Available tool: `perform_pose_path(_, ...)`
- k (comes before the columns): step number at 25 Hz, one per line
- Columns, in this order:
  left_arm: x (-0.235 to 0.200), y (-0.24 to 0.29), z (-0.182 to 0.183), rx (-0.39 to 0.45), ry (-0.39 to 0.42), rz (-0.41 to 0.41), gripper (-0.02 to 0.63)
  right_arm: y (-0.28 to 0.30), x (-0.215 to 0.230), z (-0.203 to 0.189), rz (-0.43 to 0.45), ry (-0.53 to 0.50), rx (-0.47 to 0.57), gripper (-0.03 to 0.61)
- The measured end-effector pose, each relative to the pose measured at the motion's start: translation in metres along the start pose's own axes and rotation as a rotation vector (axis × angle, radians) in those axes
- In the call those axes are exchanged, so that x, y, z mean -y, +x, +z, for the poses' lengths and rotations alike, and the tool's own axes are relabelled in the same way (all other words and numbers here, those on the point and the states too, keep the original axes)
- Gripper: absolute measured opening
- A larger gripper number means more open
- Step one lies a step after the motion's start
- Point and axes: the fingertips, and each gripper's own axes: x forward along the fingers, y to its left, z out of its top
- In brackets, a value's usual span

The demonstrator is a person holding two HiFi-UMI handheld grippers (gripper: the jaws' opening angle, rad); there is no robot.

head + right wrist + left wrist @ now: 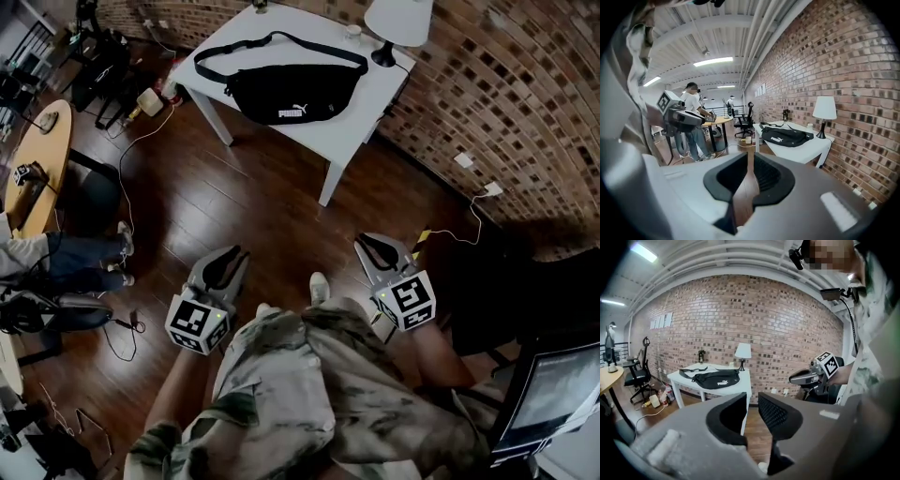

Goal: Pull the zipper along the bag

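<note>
A black waist bag (pixel 281 94) with a white logo lies on the white table (pixel 361 117) at the far side of the room, its strap looped toward the left. Both grippers are held low by the person's waist, well short of the table. My left gripper (pixel 228 262) stands open with nothing between its jaws; in the left gripper view the bag (pixel 716 379) shows far beyond that gripper (pixel 752 403). My right gripper (pixel 377 249) is open by a narrow gap, also with nothing in it. In the right gripper view the bag (pixel 786 137) lies ahead to the right of that gripper (pixel 751 161).
A white lamp (pixel 398 23) stands at the table's far right corner, by the brick wall (pixel 506 84). A round wooden table (pixel 42 155) and a seated person's legs (pixel 80 258) are at left. Cables (pixel 127 328) trail over the dark wood floor. A monitor (pixel 553 389) stands at lower right.
</note>
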Motion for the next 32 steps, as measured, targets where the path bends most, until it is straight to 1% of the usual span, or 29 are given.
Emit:
perform_pose_path(2,0.011,-0.019,0.009,0.040,0.009,-0.047,0.081,-0.011,-0.023,0.008,-0.016,-0.016,0.019,0.048)
perform_pose_path(5,0.022,-0.051,0.005,0.083,0.002,-0.125,0.081,-0.022,-0.063,0.010,-0.043,-0.015,0.029,0.046)
perform_pose_path(9,0.031,-0.110,-0.019,0.112,0.004,-0.185,0.081,-0.037,-0.141,0.013,-0.064,-0.012,0.062,0.046)
perform_pose_path(12,0.029,-0.153,-0.040,0.112,-0.039,-0.216,0.081,-0.046,-0.195,0.018,-0.070,-0.012,0.092,0.049)
perform_pose_path(14,0.037,-0.174,-0.048,0.097,-0.056,-0.244,0.081,-0.057,-0.221,0.020,-0.080,0.000,0.099,0.052)
perform_pose_path(16,0.047,-0.196,-0.059,0.098,-0.045,-0.261,0.081,-0.069,-0.245,0.018,-0.070,0.009,0.103,0.054)
perform_pose_path(18,0.054,-0.214,-0.075,0.115,-0.034,-0.263,0.081,-0.077,-0.265,0.016,-0.056,-0.014,0.117,0.057)
perform_pose_path(21,0.069,-0.224,-0.080,0.133,-0.038,-0.257,0.081,-0.096,-0.275,0.018,-0.060,-0.051,0.149,0.056)
perform_pose_path(23,0.086,-0.222,-0.072,0.140,-0.031,-0.260,0.080,-0.114,-0.272,0.024,-0.061,-0.050,0.163,0.057)
perform_pose_path(25,0.105,-0.218,-0.068,0.142,-0.025,-0.264,0.080,-0.133,-0.273,0.023,-0.061,-0.036,0.157,0.057)
perform_pose_path(29,0.159,-0.206,-0.053,0.142,-0.021,-0.289,0.080,-0.181,-0.265,0.010,-0.073,-0.036,0.149,0.052)
perform_pose_path(32,0.205,-0.190,-0.050,0.132,-0.033,-0.309,0.080,-0.221,-0.247,-0.013,-0.089,-0.053,0.161,0.034)
